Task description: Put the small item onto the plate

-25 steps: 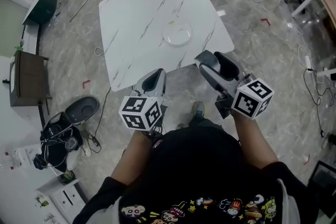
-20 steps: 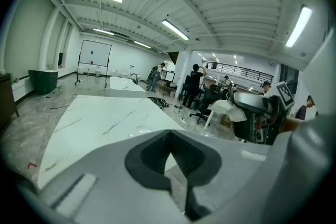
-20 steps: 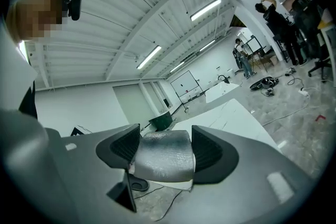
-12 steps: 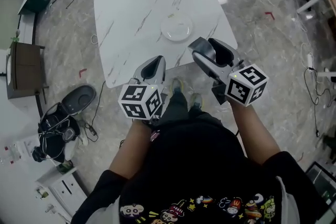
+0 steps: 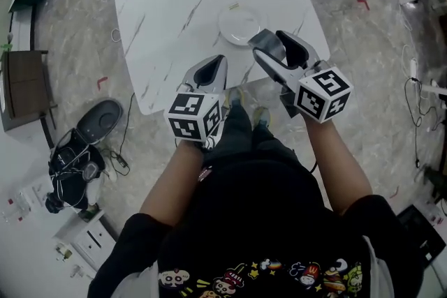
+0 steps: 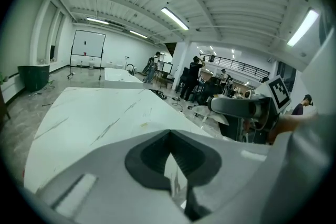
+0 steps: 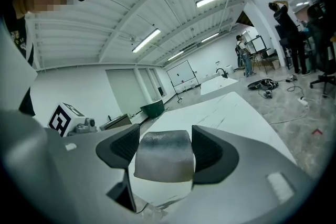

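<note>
A white plate [image 5: 241,24] sits near the front edge of the white marble table [image 5: 174,3]. My right gripper [image 5: 278,44] hovers just in front of and to the right of the plate, over the table's edge. In the right gripper view its jaws are shut on a small grey, silvery block [image 7: 163,157] that fills the gap between them. My left gripper [image 5: 211,70] hangs at the table's front edge, to the left of the plate and nearer to me. In the left gripper view this gripper [image 6: 172,168] has its jaws together with nothing in them, and the tabletop [image 6: 89,113] stretches beyond.
A small yellowish scrap [image 5: 234,6] lies on the table just behind the plate. On the floor are a black bag with cables [image 5: 73,167], a dark round object [image 5: 98,121] and a brown cabinet [image 5: 28,84] at the left. People stand far off [image 6: 197,78].
Both grippers have come closer to the table; the right one now reaches the table's front edge beside the plate. The grey block stays in the right jaws.
</note>
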Available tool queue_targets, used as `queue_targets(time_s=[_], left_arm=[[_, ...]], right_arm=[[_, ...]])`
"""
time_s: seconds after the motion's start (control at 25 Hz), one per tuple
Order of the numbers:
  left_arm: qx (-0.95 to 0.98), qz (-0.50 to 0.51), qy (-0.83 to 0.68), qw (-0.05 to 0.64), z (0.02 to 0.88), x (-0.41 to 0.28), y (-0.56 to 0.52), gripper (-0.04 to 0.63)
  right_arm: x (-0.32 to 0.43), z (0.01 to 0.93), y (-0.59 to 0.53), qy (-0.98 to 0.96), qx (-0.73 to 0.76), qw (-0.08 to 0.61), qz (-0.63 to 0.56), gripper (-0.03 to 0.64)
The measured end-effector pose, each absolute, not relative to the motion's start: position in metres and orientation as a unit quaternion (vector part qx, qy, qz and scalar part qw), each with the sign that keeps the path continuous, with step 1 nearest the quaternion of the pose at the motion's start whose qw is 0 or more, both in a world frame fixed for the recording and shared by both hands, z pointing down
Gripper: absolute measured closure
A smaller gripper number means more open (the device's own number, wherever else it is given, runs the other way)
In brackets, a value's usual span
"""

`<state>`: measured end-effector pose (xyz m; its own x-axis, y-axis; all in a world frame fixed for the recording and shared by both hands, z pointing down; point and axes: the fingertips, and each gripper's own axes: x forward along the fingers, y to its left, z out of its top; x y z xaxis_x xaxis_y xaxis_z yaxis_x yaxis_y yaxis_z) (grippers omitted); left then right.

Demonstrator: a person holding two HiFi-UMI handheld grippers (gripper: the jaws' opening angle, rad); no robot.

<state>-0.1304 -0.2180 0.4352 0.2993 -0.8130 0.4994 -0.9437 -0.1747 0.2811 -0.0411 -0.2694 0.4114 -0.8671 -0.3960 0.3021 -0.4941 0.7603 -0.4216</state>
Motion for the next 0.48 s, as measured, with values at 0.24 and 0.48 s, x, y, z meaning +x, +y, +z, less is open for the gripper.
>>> queue_targets(time_s=[0.24,0.48], left_arm=[[0.756,0.126,-0.570,0.296,0.472,-0.146,-0.251,0.595],[0.751,0.137,-0.568,0.308,0.506,-0.160,-0.276,0.595]], right_arm=[[-0.066,0.457,-0.304,-0.925,0.254,0.126,0.253,0.281],[-0.088,0.501,-0.329,-0.917,0.259,0.161,0.258,0.281]])
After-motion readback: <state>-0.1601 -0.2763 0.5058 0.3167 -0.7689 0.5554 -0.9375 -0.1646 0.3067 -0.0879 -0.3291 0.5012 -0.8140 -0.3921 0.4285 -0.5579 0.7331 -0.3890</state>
